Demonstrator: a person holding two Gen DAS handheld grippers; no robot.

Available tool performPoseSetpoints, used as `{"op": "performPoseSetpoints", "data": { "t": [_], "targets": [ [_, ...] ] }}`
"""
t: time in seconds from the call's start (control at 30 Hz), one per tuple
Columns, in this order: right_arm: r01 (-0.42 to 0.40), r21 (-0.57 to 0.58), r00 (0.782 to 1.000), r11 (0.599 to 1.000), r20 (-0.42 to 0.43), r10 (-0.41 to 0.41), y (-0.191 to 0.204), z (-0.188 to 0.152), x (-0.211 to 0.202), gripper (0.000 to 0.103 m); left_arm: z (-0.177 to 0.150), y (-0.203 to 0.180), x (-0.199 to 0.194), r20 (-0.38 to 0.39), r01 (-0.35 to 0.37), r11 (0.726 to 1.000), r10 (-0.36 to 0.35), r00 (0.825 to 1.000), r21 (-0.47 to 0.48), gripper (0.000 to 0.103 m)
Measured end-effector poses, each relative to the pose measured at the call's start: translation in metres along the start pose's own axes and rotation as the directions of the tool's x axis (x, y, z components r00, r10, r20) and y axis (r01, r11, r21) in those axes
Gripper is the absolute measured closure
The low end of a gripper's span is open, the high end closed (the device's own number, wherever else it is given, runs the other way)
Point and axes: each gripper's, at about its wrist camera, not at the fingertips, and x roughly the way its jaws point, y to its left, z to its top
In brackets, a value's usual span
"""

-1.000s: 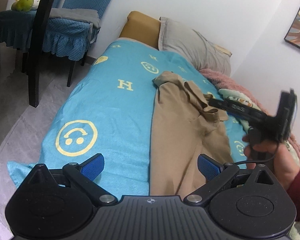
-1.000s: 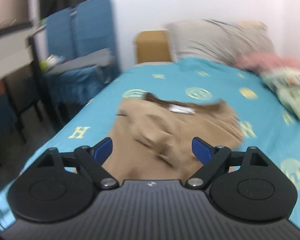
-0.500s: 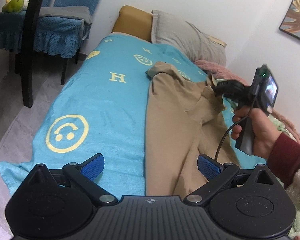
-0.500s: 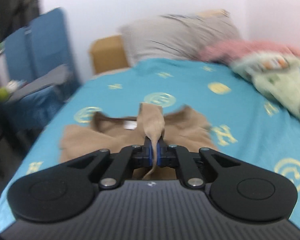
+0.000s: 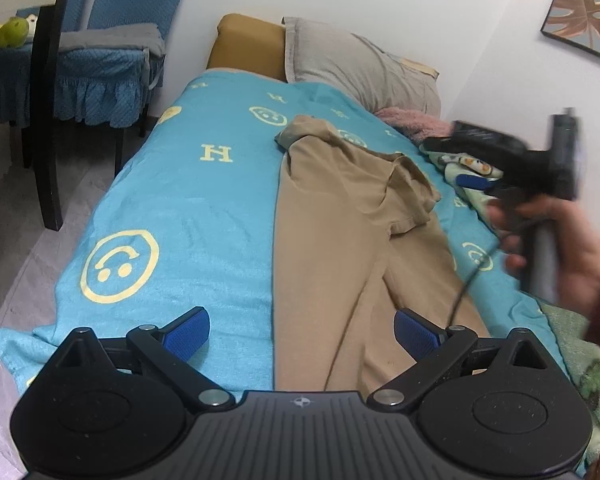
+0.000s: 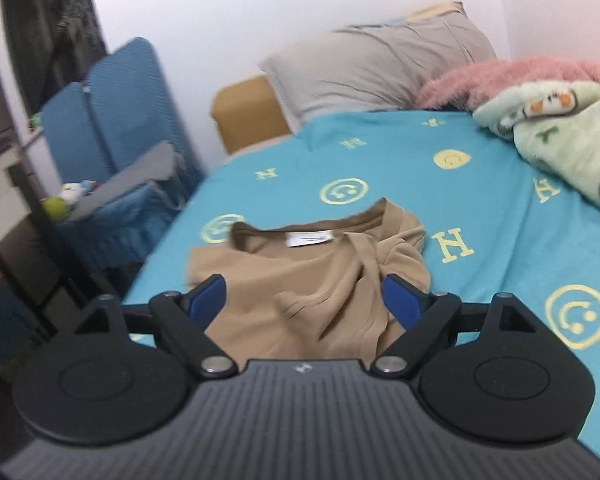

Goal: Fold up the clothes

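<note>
On the bed, from the left wrist cam, a tan shirt (image 5: 340, 232) lies flat on a blue blanket (image 5: 180, 208) w/ yellow smiley faces and H letters. It runs long, from near the cam up toward the pillows, and one short sleeve is folded in over its middle. The left gripper (image 5: 302, 330) hangs low over the near end of the shirt, jaws wide apart, nothing betw. them. Its blue pads (image 5: 188, 330) press on nothing. On the right side of this view a hand (image 5: 560, 248) in a dark red sleeve holds the right gripper (image 5: 470, 162) up in the air, off to the side of the shirt and not touching it. It looks blurry. A grey pillow (image 5: 360, 68) and a brown cushion (image 5: 248, 46) sit at the far end by the wall. A blue chair (image 5: 100, 68) stands on the floor at left.

Next, the right wrist cam. The shirt (image 6: 312, 276) shows from its other side, collar w/ a white tag facing away, cloth bunched and wrinkly near the right shoulder. The right gripper (image 6: 304, 302) has just been opening its jaws; they stand wide now w/ nothing betw. them, and the shirt lies on the blanket (image 6: 480, 200) below. A pink fuzzy blanket (image 6: 512, 76) and a green cartoon blanket (image 6: 560, 140) are piled at far right, apart from the shirt. This view is a bit blurry.
</note>
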Motion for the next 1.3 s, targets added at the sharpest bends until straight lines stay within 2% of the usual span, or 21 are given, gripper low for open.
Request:
{"op": "performPoseSetpoints", "data": {
  "t": [0.23, 0.4, 0.53, 0.63, 0.73, 0.8, 0.9, 0.97, 1.0, 1.03, 1.1, 1.13, 1.17, 1.2, 1.3],
  "targets": [
    [-0.032, 0.038, 0.999, 0.999, -0.01, 0.032, 0.026, -0.011, -0.128, 0.016, -0.004, -0.019, -0.032, 0.024, 0.016, 0.999, -0.016, 1.0, 0.033, 0.004],
    [-0.078, 0.133, 0.996, 0.988, -0.034, 0.083, 0.027, -0.046, -0.209, 0.016, -0.009, -0.034, -0.056, 0.015, 0.049, 0.998, -0.05, 0.999, 0.045, 0.004],
    [-0.091, 0.187, 0.992, 0.978, -0.073, 0.106, 0.021, -0.084, -0.255, 0.016, -0.015, -0.034, -0.062, -0.083, 0.067, 0.998, -0.066, 0.994, 0.016, 0.007],
    [-0.065, 0.191, 0.99, 0.98, -0.107, 0.086, 0.014, -0.1, -0.267, 0.016, -0.01, -0.012, -0.062, -0.167, 0.08, 0.993, -0.094, 0.981, -0.09, 0.008],
    [-0.057, 0.214, 0.99, 0.975, -0.112, 0.083, 0.009, -0.103, -0.268, 0.016, -0.005, 0.018, -0.066, -0.218, 0.069, 0.968, -0.123, 0.968, -0.24, 0.009],
    [-0.068, 0.236, 0.99, 0.969, -0.106, 0.095, 0.006, -0.103, -0.266, 0.016, -0.006, 0.032, -0.069, -0.25, 0.039, 0.955, -0.116, 0.961, -0.293, 0.012],
    [-0.074, 0.255, 0.987, 0.964, -0.118, 0.107, 0.001, -0.104, -0.259, 0.016, -0.01, 0.043, -0.072, -0.334, -0.042, 0.958, -0.058, 0.941, -0.284, 0.019],
    [-0.073, 0.265, 0.985, 0.961, -0.134, 0.112, -0.001, -0.105, -0.255, 0.016, -0.014, 0.048, -0.07, -0.406, -0.112, 0.96, -0.003, 0.914, -0.258, 0.024],
    [-0.078, 0.274, 0.982, 0.959, -0.142, 0.121, -0.003, -0.106, -0.254, 0.016, -0.016, 0.051, -0.069, -0.441, -0.146, 0.959, 0.025, 0.897, -0.243, 0.033],
    [-0.083, 0.283, 0.98, 0.956, -0.15, 0.129, -0.004, -0.106, -0.253, 0.016, -0.017, 0.055, -0.068, -0.464, -0.162, 0.951, 0.022, 0.886, -0.264, 0.04],
    [-0.092, 0.305, 0.976, 0.948, -0.159, 0.146, -0.006, -0.107, -0.252, 0.016, -0.021, 0.056, -0.063, -0.508, -0.2, 0.945, 0.043, 0.861, -0.258, 0.044],
    [-0.096, 0.312, 0.975, 0.945, -0.161, 0.153, -0.006, -0.108, -0.252, 0.016, -0.021, 0.053, -0.06, -0.525, -0.224, 0.947, 0.073, 0.848, -0.23, 0.051],
    [-0.096, 0.316, 0.975, 0.944, -0.163, 0.154, -0.007, -0.108, -0.252, 0.016, -0.022, 0.049, -0.057, -0.539, -0.242, 0.951, 0.102, 0.836, -0.195, 0.054],
    [-0.097, 0.319, 0.974, 0.943, -0.164, 0.155, -0.007, -0.109, -0.252, 0.016, -0.026, 0.044, -0.057, -0.55, -0.242, 0.956, 0.114, 0.827, -0.166, 0.055],
    [-0.097, 0.329, 0.973, 0.939, -0.169, 0.16, -0.008, -0.11, -0.252, 0.016, -0.035, 0.024, -0.057, -0.564, -0.178, 0.98, 0.098, 0.82, -0.087, 0.059]
  ]
}}
